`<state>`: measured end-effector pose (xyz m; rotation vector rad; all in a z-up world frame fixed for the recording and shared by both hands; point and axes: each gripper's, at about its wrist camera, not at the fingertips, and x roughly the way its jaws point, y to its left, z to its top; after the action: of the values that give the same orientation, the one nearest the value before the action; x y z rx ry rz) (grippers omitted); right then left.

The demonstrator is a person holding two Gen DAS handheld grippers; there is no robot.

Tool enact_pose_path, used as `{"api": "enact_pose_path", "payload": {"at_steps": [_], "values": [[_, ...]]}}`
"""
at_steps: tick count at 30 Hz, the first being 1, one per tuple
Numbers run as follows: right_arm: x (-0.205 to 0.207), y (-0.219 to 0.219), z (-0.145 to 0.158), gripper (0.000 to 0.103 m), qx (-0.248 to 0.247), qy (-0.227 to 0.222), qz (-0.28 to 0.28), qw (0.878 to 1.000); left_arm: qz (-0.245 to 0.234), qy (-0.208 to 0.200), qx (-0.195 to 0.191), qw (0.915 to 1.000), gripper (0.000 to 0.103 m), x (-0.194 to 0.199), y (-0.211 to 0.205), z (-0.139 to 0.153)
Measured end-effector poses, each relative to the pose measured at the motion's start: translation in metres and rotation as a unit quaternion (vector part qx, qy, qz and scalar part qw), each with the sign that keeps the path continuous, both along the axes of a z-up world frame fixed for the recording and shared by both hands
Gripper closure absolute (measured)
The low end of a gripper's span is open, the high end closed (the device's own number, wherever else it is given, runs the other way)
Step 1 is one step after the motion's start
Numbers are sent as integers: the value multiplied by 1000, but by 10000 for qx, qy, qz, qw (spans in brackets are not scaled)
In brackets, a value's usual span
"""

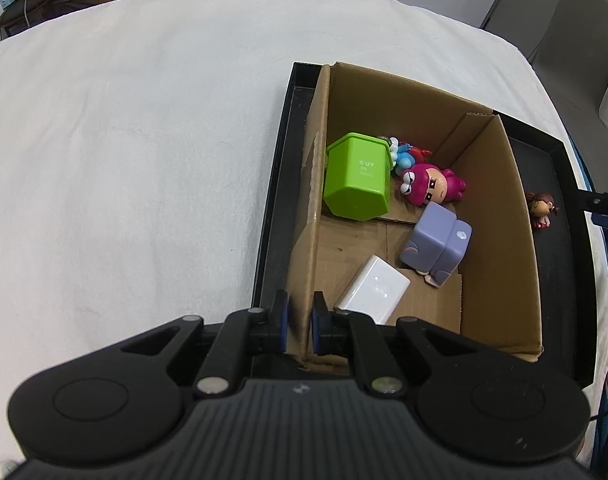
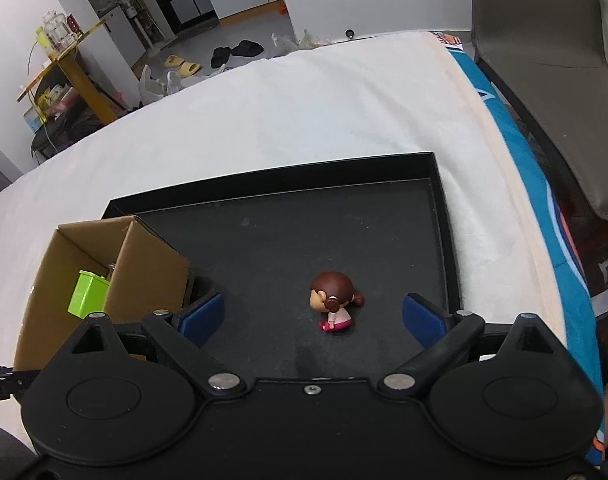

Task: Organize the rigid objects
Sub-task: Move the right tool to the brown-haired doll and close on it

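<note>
A cardboard box (image 1: 499, 220) stands in a black tray (image 1: 278, 184). In it lie a green bin-shaped toy (image 1: 357, 178), a pink figurine (image 1: 429, 184), a blue figure (image 1: 403, 154), a lilac block toy (image 1: 437, 248) and a white block (image 1: 373, 290). My left gripper (image 1: 300, 322) is shut on the box's left wall. A brown-haired doll (image 2: 333, 300) lies on the tray floor (image 2: 304, 232), also seen in the left wrist view (image 1: 541, 210). My right gripper (image 2: 311, 318) is open, its pads on either side of the doll, not touching it.
The tray sits on a white cloth-covered table (image 1: 124, 160). The box (image 2: 144, 268) stands left of the right gripper. A grey chair (image 2: 543, 60) is at the table's right edge. Slippers and bags lie on the floor beyond.
</note>
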<state>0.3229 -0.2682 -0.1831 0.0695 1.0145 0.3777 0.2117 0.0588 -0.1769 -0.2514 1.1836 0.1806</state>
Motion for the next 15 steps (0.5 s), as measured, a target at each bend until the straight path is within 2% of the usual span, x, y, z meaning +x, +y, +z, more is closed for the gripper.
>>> {"api": "enact_pose_path", "payload": {"at_steps": [10, 15], "values": [[11, 17, -31, 18, -465, -57, -103, 9988, -21, 26, 46, 10000, 93, 0, -1, 1], [11, 18, -41, 19, -650, -88, -198, 9976, -42, 39, 61, 10000, 93, 0, 0, 0]]}}
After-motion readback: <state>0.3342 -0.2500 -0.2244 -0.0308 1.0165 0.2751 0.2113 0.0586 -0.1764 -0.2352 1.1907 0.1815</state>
